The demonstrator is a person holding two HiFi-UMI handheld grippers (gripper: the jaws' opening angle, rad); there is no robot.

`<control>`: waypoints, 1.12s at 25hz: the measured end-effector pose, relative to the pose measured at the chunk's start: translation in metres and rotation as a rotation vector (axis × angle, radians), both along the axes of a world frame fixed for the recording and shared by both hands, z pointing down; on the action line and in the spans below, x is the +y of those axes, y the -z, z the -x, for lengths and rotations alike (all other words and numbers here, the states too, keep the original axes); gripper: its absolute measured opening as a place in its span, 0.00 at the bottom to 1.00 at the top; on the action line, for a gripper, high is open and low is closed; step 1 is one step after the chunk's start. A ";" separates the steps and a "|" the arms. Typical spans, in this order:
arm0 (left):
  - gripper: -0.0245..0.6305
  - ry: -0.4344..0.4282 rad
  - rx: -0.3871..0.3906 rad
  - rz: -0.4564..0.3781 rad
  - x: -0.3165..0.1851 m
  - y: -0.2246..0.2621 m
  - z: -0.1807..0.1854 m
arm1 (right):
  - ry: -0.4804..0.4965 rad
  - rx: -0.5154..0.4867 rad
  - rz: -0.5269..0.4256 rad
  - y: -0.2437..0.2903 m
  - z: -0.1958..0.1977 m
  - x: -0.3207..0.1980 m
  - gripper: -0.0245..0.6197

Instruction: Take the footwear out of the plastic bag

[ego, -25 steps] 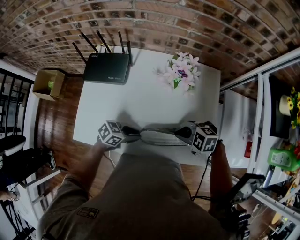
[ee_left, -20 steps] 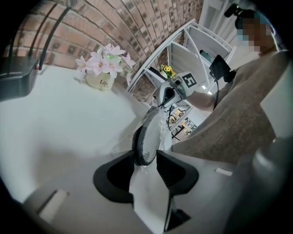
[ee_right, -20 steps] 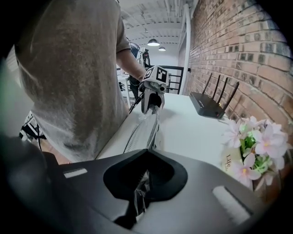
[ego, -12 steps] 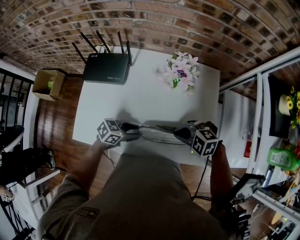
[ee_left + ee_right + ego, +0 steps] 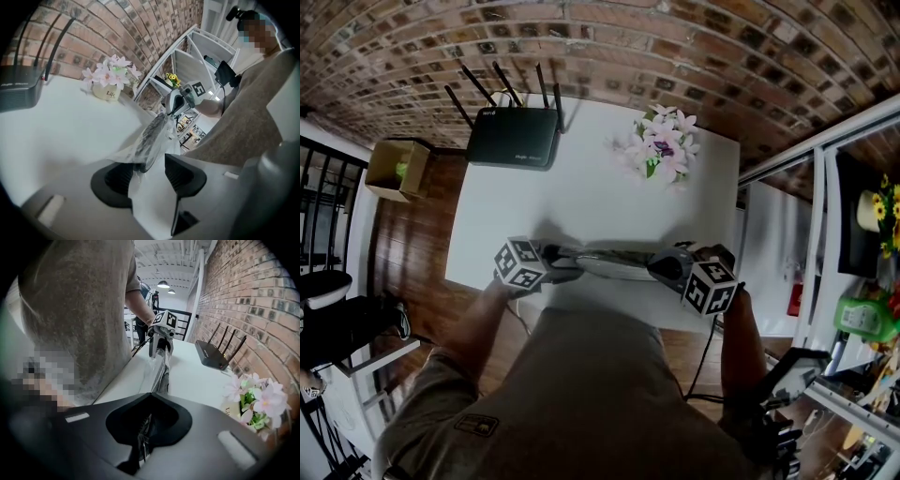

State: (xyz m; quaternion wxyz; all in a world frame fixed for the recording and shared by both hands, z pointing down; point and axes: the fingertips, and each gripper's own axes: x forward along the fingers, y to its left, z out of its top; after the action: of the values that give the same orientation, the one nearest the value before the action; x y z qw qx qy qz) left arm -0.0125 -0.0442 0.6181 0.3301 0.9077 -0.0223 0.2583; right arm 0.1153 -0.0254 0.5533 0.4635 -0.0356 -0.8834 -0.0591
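Your left gripper (image 5: 147, 176) has its jaws opening, and the thin end of the plastic bag (image 5: 140, 157) lies loose between them, brushing one pad only. From there the bag stretches rightward over the near edge of the counter (image 5: 581, 197), with the dark footwear (image 5: 152, 129) inside (flat, soft-looking, likely light). Expect the film to be slippery and to sag once freed. Your right gripper (image 5: 146, 430) is clamped tight on the bag's other end. Better to pinch the footwear itself, not the film.
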 end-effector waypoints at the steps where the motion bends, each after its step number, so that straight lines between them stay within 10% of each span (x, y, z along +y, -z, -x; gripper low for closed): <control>1: 0.33 -0.003 -0.001 0.000 0.001 -0.001 -0.001 | -0.003 0.000 0.004 0.000 0.000 0.000 0.06; 28: 0.15 -0.009 0.005 0.100 0.000 0.007 0.053 | -0.152 0.025 0.150 -0.019 -0.015 -0.024 0.06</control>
State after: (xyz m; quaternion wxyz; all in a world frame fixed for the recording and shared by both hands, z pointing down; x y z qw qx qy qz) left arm -0.0658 -0.0437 0.6113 0.3739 0.8907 -0.0043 0.2584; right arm 0.1301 -0.0498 0.5728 0.4735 -0.0040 -0.8798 0.0430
